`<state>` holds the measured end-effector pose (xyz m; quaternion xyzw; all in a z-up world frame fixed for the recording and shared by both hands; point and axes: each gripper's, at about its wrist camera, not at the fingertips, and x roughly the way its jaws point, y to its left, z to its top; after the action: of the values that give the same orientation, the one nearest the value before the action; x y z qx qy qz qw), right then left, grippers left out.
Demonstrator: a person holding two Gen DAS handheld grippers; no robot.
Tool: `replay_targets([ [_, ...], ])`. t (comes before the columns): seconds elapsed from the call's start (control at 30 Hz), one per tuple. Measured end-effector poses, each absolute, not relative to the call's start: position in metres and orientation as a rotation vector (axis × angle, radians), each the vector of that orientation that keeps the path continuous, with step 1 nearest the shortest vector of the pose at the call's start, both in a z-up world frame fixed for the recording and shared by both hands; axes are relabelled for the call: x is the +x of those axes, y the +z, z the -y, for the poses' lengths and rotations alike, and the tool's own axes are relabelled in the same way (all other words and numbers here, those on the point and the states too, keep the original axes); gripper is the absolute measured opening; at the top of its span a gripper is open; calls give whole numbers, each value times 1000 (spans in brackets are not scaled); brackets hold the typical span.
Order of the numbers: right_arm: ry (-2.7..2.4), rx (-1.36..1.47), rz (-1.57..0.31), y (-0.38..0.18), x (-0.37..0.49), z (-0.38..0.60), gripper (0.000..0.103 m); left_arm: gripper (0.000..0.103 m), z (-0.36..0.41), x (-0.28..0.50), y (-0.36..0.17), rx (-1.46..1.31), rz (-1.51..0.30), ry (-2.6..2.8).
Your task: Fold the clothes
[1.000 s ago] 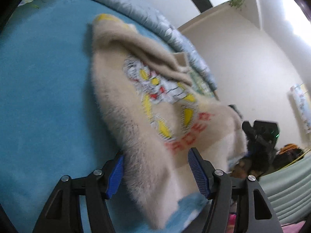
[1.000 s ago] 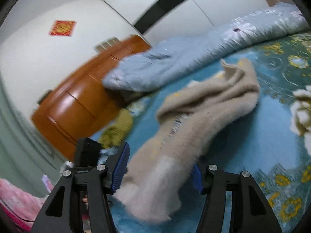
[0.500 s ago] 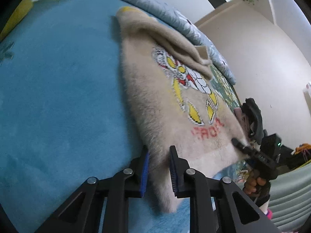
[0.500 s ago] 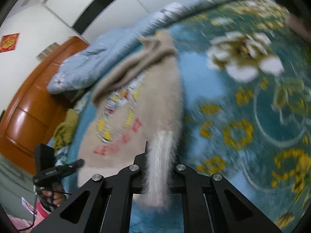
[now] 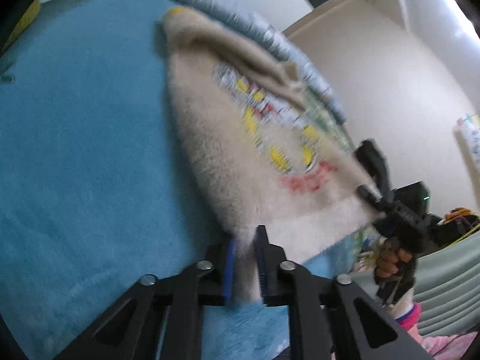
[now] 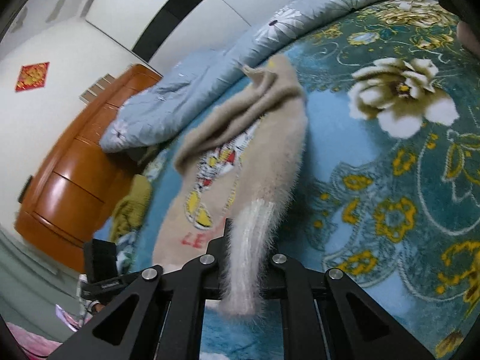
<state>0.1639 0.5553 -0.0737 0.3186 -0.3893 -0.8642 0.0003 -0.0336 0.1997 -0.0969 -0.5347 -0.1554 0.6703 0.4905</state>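
A fluffy cream sweater (image 5: pixel 228 138) with a cartoon print and red letters lies on the blue bedspread (image 5: pixel 75 150), its far end bunched into folds. My left gripper (image 5: pixel 244 258) has the near left hem corner between its blue pads, and its jaws are closing on it. A hand holds the right gripper (image 5: pixel 372 189) at the other hem corner. In the right wrist view the sweater (image 6: pixel 270 162) runs away from my right gripper (image 6: pixel 244 258), which is shut on the white ribbed hem. The hem edge is pulled taut between both grippers.
A rolled blue-grey flowered quilt (image 6: pixel 210 84) lies along the far edge of the bed. An orange wooden dresser (image 6: pixel 75 180) stands beyond it, with an olive cloth (image 6: pixel 132 207) at the bed's edge. The flowered bedspread (image 6: pixel 390 180) stretches out to the right of the sweater.
Both grippers went from wide open around the hem to closed on it. The hem now stretches flat between them, and the right view has rolled and swung toward the bed.
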Motion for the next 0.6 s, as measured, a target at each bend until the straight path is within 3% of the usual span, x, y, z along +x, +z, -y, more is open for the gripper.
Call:
replay_targets([
  [0.37, -2664, 772, 1248, -10, 75, -613, 8, 11, -218, -150, -18, -1003, 698, 1608],
  [0.6, -2705, 925, 1287, -7, -48, -659, 8, 11, -269, -243, -29, -1088, 795, 1717],
])
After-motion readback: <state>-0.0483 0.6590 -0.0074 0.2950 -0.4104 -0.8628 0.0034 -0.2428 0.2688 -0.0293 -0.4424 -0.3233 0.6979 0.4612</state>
